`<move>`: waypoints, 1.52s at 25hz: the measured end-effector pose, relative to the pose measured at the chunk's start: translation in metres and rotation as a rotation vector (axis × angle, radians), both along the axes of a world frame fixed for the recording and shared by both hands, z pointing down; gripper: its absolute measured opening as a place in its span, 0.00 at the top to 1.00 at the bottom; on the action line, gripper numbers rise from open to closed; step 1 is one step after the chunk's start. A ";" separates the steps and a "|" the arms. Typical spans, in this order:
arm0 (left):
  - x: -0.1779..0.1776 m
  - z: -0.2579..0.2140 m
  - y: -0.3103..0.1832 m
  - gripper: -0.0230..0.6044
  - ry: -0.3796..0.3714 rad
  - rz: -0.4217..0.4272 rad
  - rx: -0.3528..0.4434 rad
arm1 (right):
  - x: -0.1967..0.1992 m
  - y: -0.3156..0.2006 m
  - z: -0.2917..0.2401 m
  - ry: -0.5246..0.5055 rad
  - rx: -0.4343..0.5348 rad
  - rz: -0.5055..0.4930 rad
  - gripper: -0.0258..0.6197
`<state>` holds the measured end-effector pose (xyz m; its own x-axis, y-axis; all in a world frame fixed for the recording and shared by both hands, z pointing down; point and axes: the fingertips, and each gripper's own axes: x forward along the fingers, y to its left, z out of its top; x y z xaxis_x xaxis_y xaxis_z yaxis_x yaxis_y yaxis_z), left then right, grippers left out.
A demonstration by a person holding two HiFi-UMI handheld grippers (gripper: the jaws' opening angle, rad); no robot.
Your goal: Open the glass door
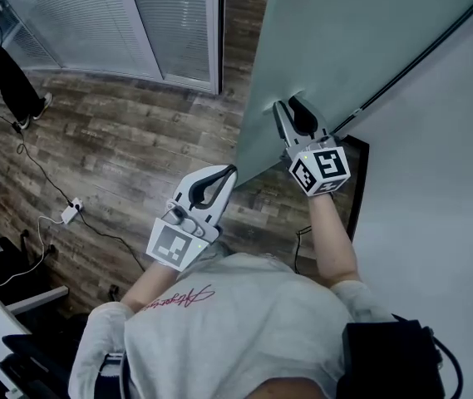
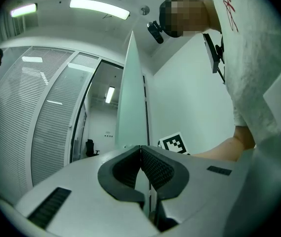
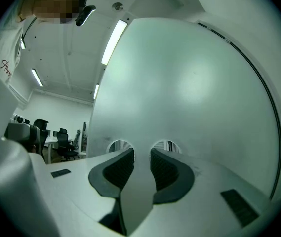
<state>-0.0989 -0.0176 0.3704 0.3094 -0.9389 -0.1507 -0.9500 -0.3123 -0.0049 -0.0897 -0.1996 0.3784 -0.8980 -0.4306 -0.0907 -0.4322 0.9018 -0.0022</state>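
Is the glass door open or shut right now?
Open, partway. The glass door stands at an angle to the white wall, its free edge out over the wooden floor.

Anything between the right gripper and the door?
Nothing. The right gripper view shows the right gripper, jaws apart, right up against the bare door; head view agrees.

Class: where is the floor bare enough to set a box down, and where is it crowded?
Bare wooden floor lies between the blinds and the glass door. Crowded: the left side, where a cable and power strip lie.
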 end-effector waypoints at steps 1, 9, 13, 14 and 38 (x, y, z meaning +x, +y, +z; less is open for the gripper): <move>0.006 0.001 0.001 0.94 0.005 -0.012 0.000 | 0.003 0.003 0.000 0.001 0.002 -0.010 0.78; 0.051 -0.007 0.017 0.94 0.030 -0.097 0.028 | 0.035 0.028 -0.001 0.014 -0.001 -0.076 0.78; 0.078 -0.013 0.031 0.94 0.043 -0.139 0.054 | 0.055 0.042 -0.002 0.027 -0.001 -0.100 0.78; 0.085 -0.012 0.034 0.94 0.046 -0.150 0.057 | 0.060 0.045 -0.003 0.029 0.001 -0.109 0.78; 0.191 -0.027 0.072 0.94 0.020 -0.124 0.067 | 0.159 0.087 -0.003 0.045 -0.004 -0.180 0.78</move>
<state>0.0918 0.0539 0.3432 0.1879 -0.9575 -0.2189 -0.9814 -0.1921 -0.0020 0.0695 -0.1130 0.3754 -0.9637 -0.2629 -0.0467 -0.2636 0.9646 0.0094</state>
